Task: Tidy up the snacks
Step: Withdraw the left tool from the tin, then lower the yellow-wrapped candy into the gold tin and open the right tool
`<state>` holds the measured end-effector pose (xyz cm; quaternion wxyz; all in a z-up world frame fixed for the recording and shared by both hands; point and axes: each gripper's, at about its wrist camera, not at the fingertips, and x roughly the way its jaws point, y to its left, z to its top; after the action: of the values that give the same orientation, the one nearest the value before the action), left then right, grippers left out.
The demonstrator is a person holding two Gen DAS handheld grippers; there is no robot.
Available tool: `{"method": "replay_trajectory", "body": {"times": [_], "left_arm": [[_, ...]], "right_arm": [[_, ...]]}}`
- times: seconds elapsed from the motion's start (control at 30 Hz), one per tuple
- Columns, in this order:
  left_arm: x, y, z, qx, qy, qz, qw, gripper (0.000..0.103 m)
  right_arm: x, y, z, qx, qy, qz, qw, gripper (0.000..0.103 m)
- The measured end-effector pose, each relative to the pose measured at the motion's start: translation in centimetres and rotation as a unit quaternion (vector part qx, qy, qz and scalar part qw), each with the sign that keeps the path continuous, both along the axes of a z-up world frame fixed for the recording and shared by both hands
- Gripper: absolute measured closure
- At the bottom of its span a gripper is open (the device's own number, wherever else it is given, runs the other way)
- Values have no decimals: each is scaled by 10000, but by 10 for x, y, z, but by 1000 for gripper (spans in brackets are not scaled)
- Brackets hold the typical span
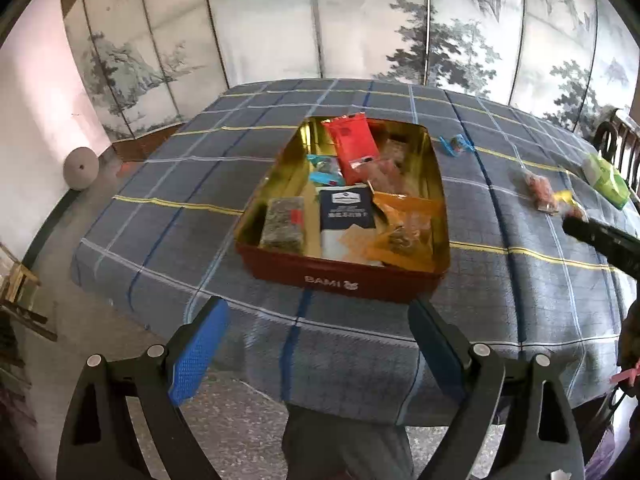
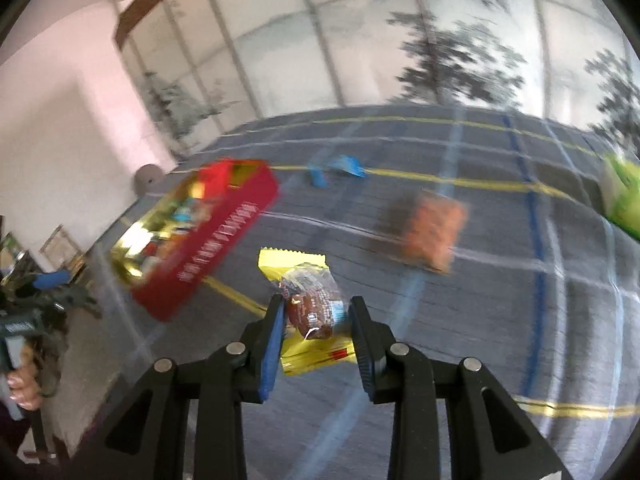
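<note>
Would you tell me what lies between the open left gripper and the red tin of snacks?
Only bare checked tablecloth lies between left gripper and red tin, in the left wrist view.

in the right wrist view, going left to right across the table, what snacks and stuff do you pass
red tin → yellow packet → blue wrapper → orange snack bag → green pack

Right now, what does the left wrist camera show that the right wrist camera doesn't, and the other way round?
Only the left wrist view shows the open left gripper with nothing between its jaws, and the tin's contents clearly, such as the red packet.

Only the right wrist view shows the right gripper shut on a clear-wrapped brown snack above a yellow packet.

Both show the red tin, blue packet, orange snack bag, green pack and plaid cloth.
</note>
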<state>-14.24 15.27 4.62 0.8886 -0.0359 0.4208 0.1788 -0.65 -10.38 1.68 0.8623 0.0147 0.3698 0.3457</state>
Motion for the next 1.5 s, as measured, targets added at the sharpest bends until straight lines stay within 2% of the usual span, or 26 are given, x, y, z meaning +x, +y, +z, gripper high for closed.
{"method": "replay_trajectory", "body": {"times": [0.17, 0.3, 0.37, 0.63, 0.77, 0.97, 1.17, 1.33, 1.5], "left_arm": [[-10, 11, -1, -320, -42, 102, 9994, 12], [-13, 18, -2, -279, 52, 214, 9994, 10], [-13, 21, -3, -212, 129, 225, 9994, 5], [-9, 30, -13, 209, 535, 220, 9981, 1], [-9, 36, -18, 221, 623, 233, 9975, 1], [-13, 49, -25, -102, 622, 258, 9977, 1], [-16, 57, -27, -138, 620, 333, 9974, 1], [-16, 60, -30, -218, 639, 365, 9970, 1], [-16, 57, -29, -186, 626, 334, 9973, 1]], "right_arm": [[-9, 60, 32, 146, -124, 682, 9975, 70], [-4, 113, 43, 126, -14, 1095, 9939, 70], [4, 142, 43, 72, 163, 1241, 9921, 70], [33, 214, 30, 155, 852, 1358, 9869, 70], [44, 244, 21, 35, 1135, 1252, 9856, 70], [52, 271, 6, -58, 1368, 1321, 9817, 69], [52, 289, 0, -154, 1340, 1320, 9820, 68], [54, 289, 0, 32, 1370, 1300, 9820, 62], [53, 282, 5, 193, 1304, 1307, 9826, 61]]}}
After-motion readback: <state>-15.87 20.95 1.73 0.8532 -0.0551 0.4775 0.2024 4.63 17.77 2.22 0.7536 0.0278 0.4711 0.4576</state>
